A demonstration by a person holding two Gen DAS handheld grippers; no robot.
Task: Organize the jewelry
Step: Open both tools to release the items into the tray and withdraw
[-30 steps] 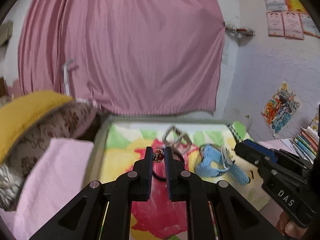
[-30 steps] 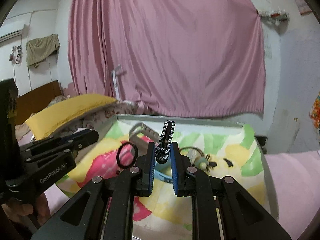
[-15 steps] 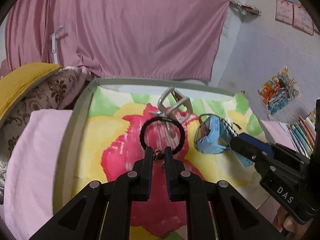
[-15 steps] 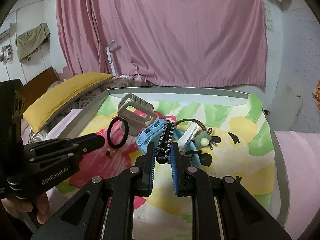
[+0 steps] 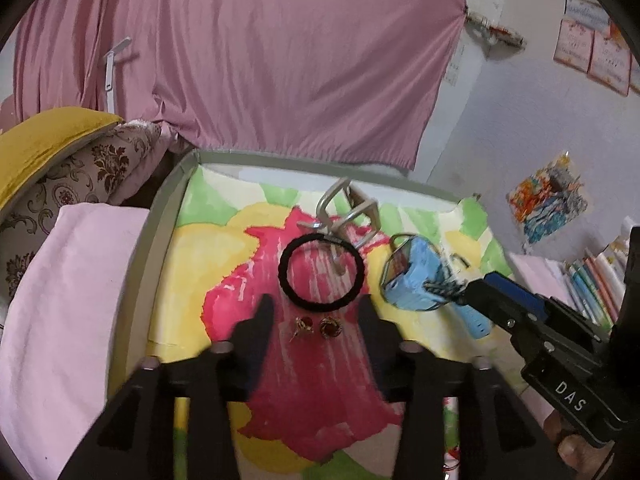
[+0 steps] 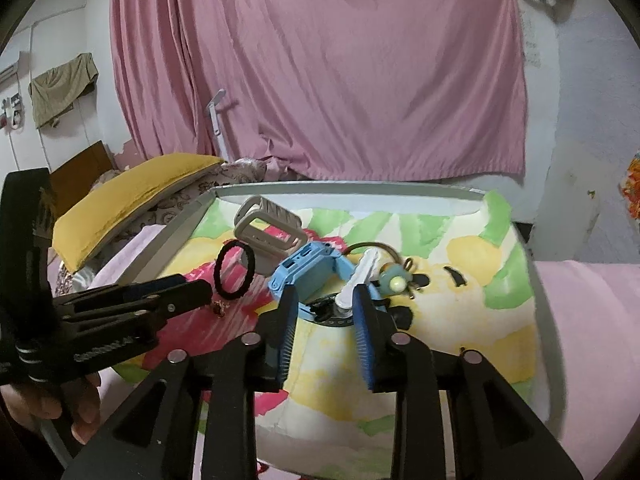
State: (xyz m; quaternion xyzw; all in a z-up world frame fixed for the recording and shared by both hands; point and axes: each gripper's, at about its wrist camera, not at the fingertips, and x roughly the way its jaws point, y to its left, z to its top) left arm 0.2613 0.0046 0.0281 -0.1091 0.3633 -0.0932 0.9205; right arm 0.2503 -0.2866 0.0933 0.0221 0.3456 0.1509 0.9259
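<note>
Left wrist view: the left gripper (image 5: 316, 316) stands with fingers spread, empty, over two red earrings (image 5: 318, 326) lying just beside the black hair tie (image 5: 321, 271) on the tray (image 5: 160, 232).

Right wrist view: the right gripper (image 6: 325, 312), fingers spread, frames a blue watch (image 6: 312, 268) beyond the hair tie. Both hands appear between placements; the next move likely calls for choosing another piece.

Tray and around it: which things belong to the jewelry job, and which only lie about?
Job:
red earrings
black hair tie
blue watch
grey clip
white clip
tray

Lying about:
yellow pillow
pink curtain
books
</note>
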